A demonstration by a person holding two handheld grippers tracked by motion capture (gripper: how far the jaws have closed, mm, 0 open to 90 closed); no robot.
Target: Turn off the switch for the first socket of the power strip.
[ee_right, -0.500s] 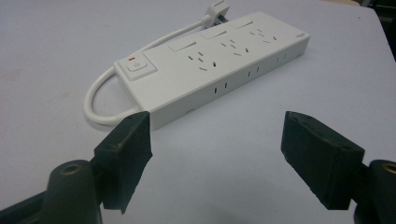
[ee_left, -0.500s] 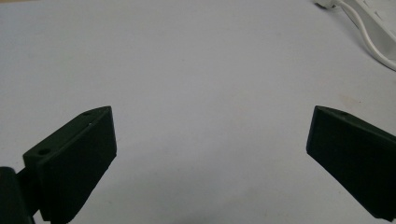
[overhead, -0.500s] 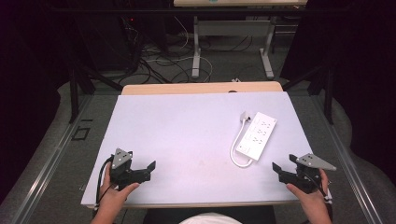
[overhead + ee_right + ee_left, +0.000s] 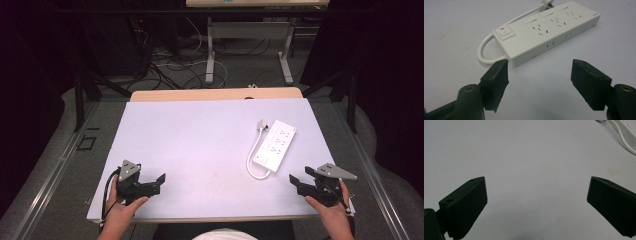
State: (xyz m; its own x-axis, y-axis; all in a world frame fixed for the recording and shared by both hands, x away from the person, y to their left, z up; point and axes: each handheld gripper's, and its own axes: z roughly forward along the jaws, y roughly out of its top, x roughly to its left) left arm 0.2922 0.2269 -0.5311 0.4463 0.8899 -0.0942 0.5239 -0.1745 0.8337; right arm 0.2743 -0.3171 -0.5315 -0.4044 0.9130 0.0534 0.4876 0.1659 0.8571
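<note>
A white power strip (image 4: 274, 145) lies on the right half of the pale table (image 4: 200, 145), its short white cable (image 4: 252, 160) looping along its left side to a plug (image 4: 262, 124). In the right gripper view the power strip (image 4: 546, 30) sits just beyond the jaws, its switch end (image 4: 504, 33) nearest. My right gripper (image 4: 296, 182) hovers open near the front right edge, a short way in front of the strip. At the front left my left gripper (image 4: 159, 182) is open over bare table, nothing between its fingers (image 4: 466, 205). The cable (image 4: 624, 137) shows at the left gripper view's top right.
A wooden table edge (image 4: 215, 93) runs behind the pale surface. Beyond it, desk legs (image 4: 211, 50) and loose cables (image 4: 175, 65) lie on the floor. Dark curtains close in both sides.
Both grippers hold about the same places as half a second ago. The power strip has not moved.
</note>
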